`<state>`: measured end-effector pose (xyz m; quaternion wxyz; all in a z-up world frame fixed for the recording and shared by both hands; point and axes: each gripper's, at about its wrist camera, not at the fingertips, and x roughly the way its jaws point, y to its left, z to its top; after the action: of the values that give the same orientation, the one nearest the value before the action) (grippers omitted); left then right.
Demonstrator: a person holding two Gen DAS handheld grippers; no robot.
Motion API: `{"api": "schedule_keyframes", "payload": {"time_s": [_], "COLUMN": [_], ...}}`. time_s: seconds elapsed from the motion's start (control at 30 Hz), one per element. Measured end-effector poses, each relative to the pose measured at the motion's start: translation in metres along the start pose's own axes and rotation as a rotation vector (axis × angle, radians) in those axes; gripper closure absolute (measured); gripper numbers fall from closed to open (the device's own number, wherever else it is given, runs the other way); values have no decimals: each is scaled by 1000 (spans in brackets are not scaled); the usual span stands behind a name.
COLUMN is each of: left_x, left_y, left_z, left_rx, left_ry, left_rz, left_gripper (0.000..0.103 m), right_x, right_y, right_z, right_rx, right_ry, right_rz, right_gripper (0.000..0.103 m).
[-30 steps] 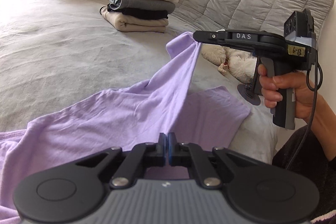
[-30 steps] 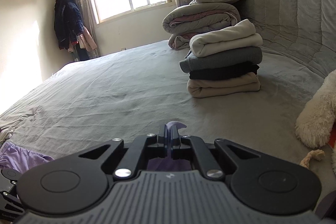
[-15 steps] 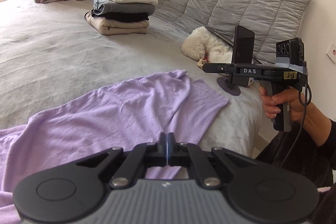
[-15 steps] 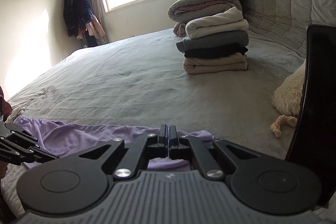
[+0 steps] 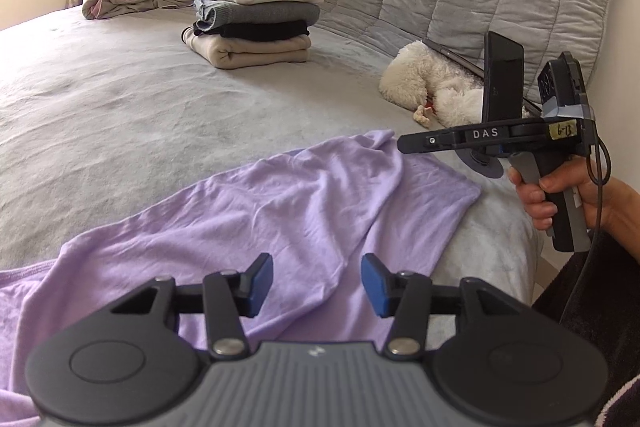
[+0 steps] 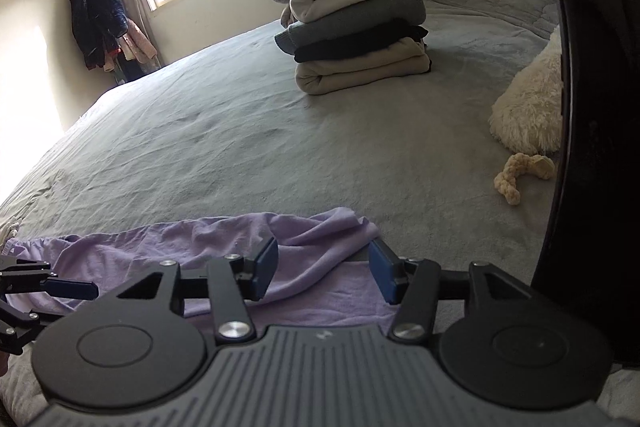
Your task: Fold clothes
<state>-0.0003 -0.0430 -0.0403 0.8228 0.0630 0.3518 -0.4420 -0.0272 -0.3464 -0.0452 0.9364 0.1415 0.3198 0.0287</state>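
On the grey bed [image 5: 120,131] my lilac shirt [image 5: 280,211] lay flat and rumpled near the edge, let go by both tongs. Half a second before, my left tongs [image 5: 317,283] and right tongs [image 6: 323,269] were pressed together; now both were spread wide, hovering just over the cloth.

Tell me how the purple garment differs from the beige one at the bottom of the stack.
The purple garment lies spread out and wrinkled at the near edge of the bed; the beige garment is folded into a neat block farther back. The purple garment carries nothing; the beige garment bears three folded pieces. Both rest on the bed.
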Motion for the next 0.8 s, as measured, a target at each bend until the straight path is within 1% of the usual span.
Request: {"api": "schedule_keyframes", "payload": {"time_s": [0.03, 0.13, 0.17, 0.2, 0.23, 0.27, 0.3, 0.33, 0.4, 0.5, 0.63, 0.7, 0.8], "left_x": [3, 12, 15, 16, 16, 17, 16, 15, 12, 3, -18, -30, -41], "left_y": [-2, -5, -6, -7, -6, -5, -2, 1, 7, 10, 14, 19, 17], "left_z": [-1, -3, -4, -4, -4, -4, -3, -1, 1, 5, 13, 18, 19], "left_rx": [17, 55, 65, 73, 70, 66, 48, 31, -4, -20, -41, -62, -66], "left_ry": [12, 36, 34, 31, 29, 25, 20, 15, 3, -53, -151, -191, -212], "left_rz": [9, 37, 44, 48, 53, 57, 57, 57, 58, 74, 103, 101, 83], "left_gripper": [52, 52, 52, 54, 59, 64, 79, 90, 97, 99, 99, 99, 99], "right_x": [4, 15, 19, 23, 26, 28, 30, 30, 25, 14, -1, -7, -16], "right_y": [-1, 2, 3, 5, 7, 8, 10, 11, 15, 23, 33, 39, 48], "right_z": [-1, -1, -1, 0, 1, 2, 3, 5, 11, 22, 41, 51, 63], "right_rx": [-1, -23, -30, -42, -56, -68, -72, -72, -74, -93, -103, -102, -106], "right_ry": [5, 1, -2, -6, -10, -13, -17, -24, -50, -109, -181, -213, -256], "right_rz": [-16, -54, -59, -66, -76, -82, -83, -81, -72, -59, -39, -25, -1], "right_gripper": [48, 54, 62, 75, 84, 97, 100, 100, 100, 100, 100, 100, 100]}}
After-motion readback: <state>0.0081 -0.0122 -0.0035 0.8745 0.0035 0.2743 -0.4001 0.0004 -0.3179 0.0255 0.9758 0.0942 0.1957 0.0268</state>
